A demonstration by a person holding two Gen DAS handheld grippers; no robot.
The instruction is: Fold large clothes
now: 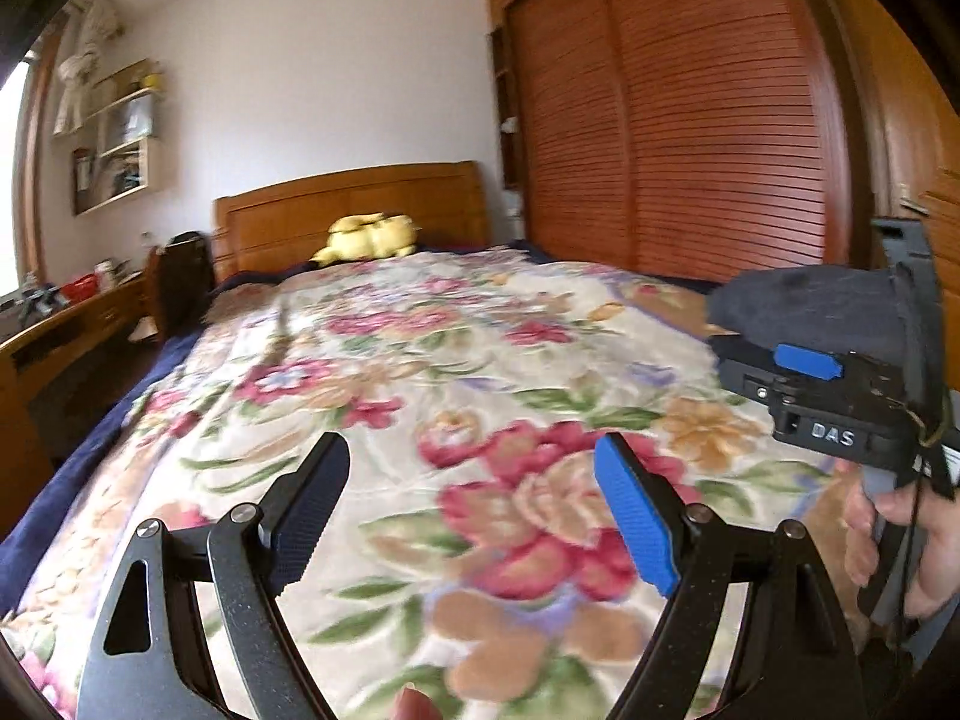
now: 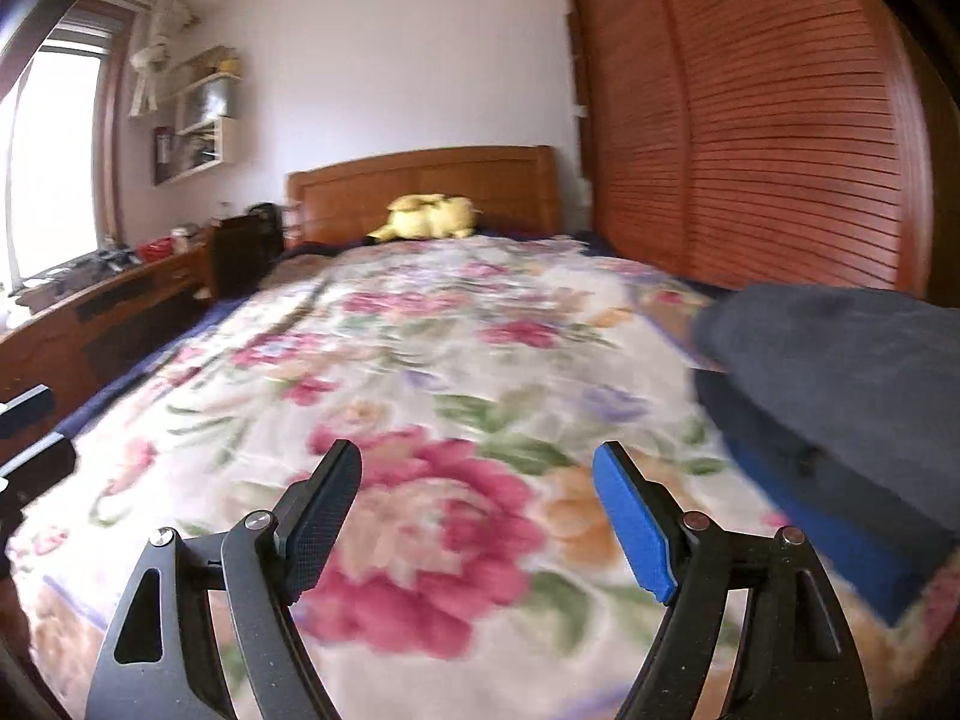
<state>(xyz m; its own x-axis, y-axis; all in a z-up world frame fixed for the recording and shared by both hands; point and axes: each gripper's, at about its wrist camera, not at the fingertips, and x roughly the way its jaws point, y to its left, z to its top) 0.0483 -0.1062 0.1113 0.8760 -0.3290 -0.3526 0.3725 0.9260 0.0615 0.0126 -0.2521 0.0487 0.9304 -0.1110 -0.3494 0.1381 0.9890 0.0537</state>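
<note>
Plainly, neither tool has hold of anything: the left gripper (image 1: 474,516) hangs with its jaws spread wide over the floral blanket (image 1: 372,372), nothing between them, and the right gripper (image 2: 480,516) stands just as wide and just as empty.

The dark grey garment (image 2: 840,360) lies in a heap on something blue, off to the right of the right gripper's jaws and a little ahead of them; from the left wrist view it sits further right again, behind the body of the right gripper.

The step in hand looks like a reach for that heap. To do it well, both tools would swing right, and each would seek a separate edge or corner of the cloth (a hem, if one can be found) so that the garment opens flat on the blanket, not in a bunch.

Well ahead of the jaws a yellow plush toy (image 2: 429,216) rests against the wooden headboard (image 2: 432,180), clear of the work. The slatted wardrobe doors (image 2: 780,120) rise close behind the heap, leaving little room on that side.
</note>
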